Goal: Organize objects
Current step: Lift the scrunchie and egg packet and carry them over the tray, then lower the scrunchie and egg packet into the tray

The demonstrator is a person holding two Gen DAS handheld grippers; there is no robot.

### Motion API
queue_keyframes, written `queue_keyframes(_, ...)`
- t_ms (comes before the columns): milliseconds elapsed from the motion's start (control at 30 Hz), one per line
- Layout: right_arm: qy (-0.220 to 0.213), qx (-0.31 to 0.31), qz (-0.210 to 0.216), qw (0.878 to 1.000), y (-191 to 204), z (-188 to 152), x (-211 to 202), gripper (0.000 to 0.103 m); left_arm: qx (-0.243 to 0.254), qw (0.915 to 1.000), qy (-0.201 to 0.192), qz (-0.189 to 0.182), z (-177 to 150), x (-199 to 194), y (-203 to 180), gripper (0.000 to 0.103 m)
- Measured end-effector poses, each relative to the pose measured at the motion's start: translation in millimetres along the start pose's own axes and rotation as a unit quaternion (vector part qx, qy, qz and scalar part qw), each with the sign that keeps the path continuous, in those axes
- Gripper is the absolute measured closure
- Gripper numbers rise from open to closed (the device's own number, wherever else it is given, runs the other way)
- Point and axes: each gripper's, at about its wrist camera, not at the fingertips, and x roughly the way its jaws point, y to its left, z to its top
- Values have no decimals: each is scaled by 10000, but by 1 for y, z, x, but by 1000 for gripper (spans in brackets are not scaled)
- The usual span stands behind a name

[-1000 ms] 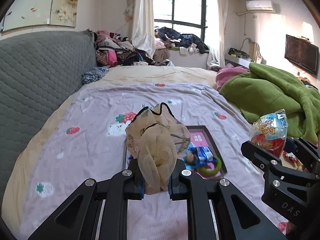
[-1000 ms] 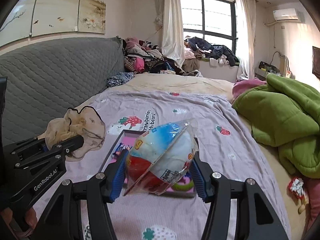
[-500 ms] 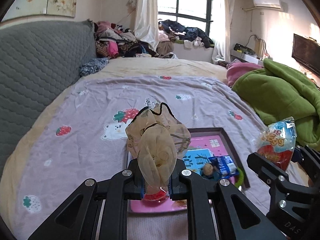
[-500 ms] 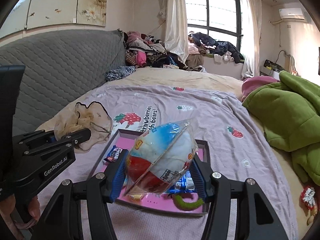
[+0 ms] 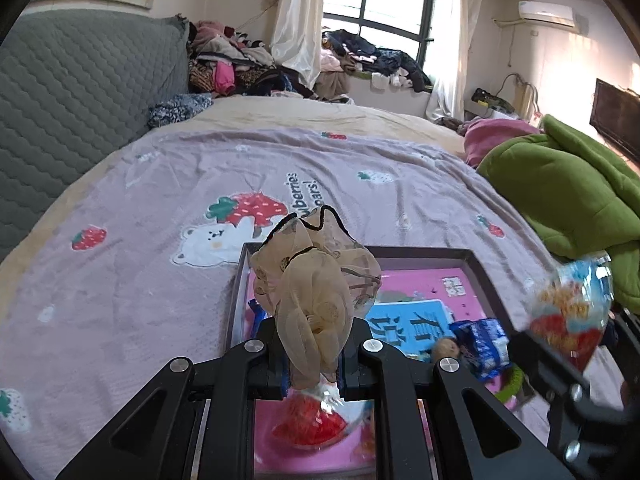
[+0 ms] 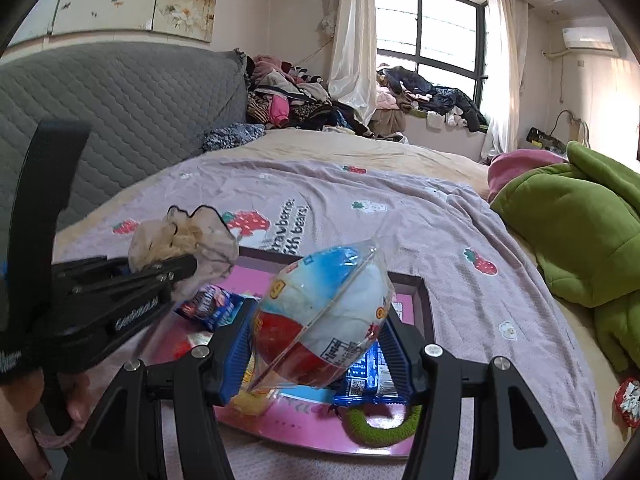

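While the left gripper [image 5: 312, 364] pinches a beige gauze scrunchie [image 5: 316, 292] between its fingers, the right gripper [image 6: 320, 344] clamps a wrapped egg-shaped toy [image 6: 324, 316]. Both hang above the pink tray [image 6: 420, 292] on the bed [image 5: 160, 208], where snack packets [image 5: 484, 340] and a green ring [image 6: 380, 428] lie.

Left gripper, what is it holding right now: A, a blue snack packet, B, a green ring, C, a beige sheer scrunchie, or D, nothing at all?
C: the left gripper has its fingers closed on the beige sheer scrunchie, held above the pink tray; the green ring and blue snack packet lie in the tray.
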Motion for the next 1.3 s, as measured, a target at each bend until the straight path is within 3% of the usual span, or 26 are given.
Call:
queue_keyframes(367, 219, -91, 47, 9997, 10, -28, 46, 45, 111, 9996, 120, -241, -14, 38, 5, 87)
queue_keyframes(567, 304, -233, -199, 9991, 12, -36, 54, 45, 252, 9986, 260, -383, -16, 54, 0, 87)
queue_keyframes(900, 554, -239, -140, 9981, 15, -46, 70, 45, 490, 9966, 436, -501, -26, 61, -11, 85)
queue_keyframes(1300, 727, -168, -160, 9971, 11, -52, 79, 44, 676, 9955, 542, -383, -32, 66, -17, 72)
